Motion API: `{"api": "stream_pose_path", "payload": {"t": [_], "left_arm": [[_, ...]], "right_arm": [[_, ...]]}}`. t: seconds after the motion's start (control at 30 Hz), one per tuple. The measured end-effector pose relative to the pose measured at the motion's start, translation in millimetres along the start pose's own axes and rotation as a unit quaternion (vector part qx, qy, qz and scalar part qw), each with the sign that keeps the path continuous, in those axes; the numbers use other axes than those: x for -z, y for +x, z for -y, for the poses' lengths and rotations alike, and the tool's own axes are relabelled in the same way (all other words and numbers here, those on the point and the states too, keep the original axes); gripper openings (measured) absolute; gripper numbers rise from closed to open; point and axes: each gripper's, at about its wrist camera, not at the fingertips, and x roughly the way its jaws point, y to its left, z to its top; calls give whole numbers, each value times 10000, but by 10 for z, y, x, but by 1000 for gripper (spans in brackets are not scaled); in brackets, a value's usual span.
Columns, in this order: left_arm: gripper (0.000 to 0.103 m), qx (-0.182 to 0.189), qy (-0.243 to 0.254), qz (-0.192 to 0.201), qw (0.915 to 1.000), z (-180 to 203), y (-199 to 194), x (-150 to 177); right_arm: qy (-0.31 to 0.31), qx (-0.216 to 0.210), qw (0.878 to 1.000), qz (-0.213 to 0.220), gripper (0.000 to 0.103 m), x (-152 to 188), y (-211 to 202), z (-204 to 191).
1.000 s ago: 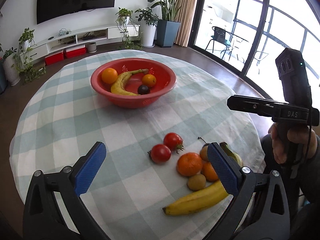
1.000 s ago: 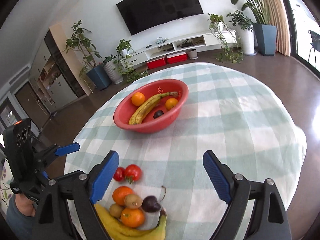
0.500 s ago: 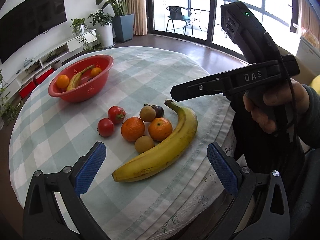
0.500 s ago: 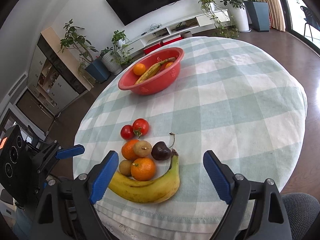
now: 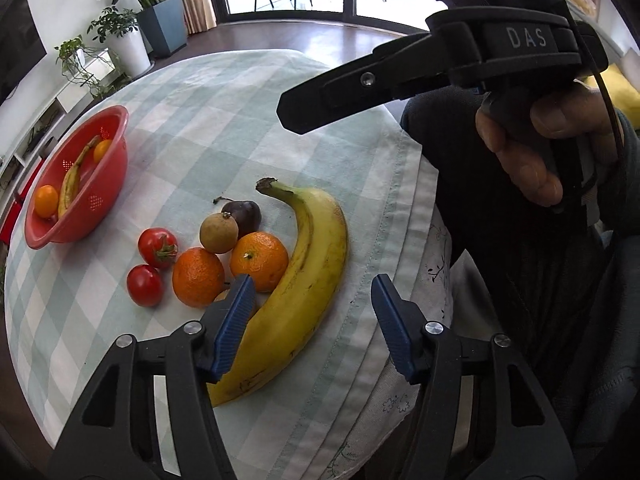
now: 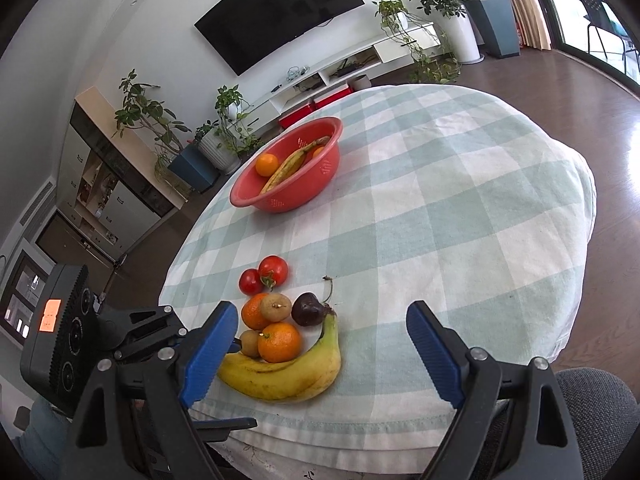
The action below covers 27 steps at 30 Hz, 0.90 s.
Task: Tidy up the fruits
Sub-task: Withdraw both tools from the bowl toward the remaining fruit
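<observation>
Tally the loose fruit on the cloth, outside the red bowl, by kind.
Banana: 1
Oranges: 2
Tomatoes: 2
Brown round fruits: 2
Dark stemmed fruit: 1
Total: 8

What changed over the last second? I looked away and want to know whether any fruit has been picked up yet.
No fruit has been picked up yet. The left gripper swung in over the long yellow banana, and its fingers are closing around it without gripping. The right gripper drew nearer the fruit pile and stayed open. The fruit on the checked tablecloth and the red plastic bowl have not moved.
</observation>
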Motion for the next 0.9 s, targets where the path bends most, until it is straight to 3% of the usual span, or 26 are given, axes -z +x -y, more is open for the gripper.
{"api": "stream_pose_path", "payload": {"t": [0.07,0.33,0.5,0.63,0.73,0.9], "left_arm": [[50,29,100,-278,9996,0,78,-34],[48,276,300,-729,9965,-69,199,-184],[48,208,725,-1208,9898,-18,295,-308],[49,345,715,-1338,9878,-44,359,-460],[57,561,589,-1422,9865,-54,411,-543],[61,349,737,-1611,9836,-23,443,-548]], "right_arm": [[29,-44,10000,6,89,-7,-1,17],[191,-223,9995,106,89,-11,-37,110],[157,-281,9994,121,89,-11,-44,102],[183,-323,9992,147,89,-17,-58,113],[195,-302,9993,141,88,-14,-64,124],[269,-341,9989,199,86,-16,-110,166]]}}
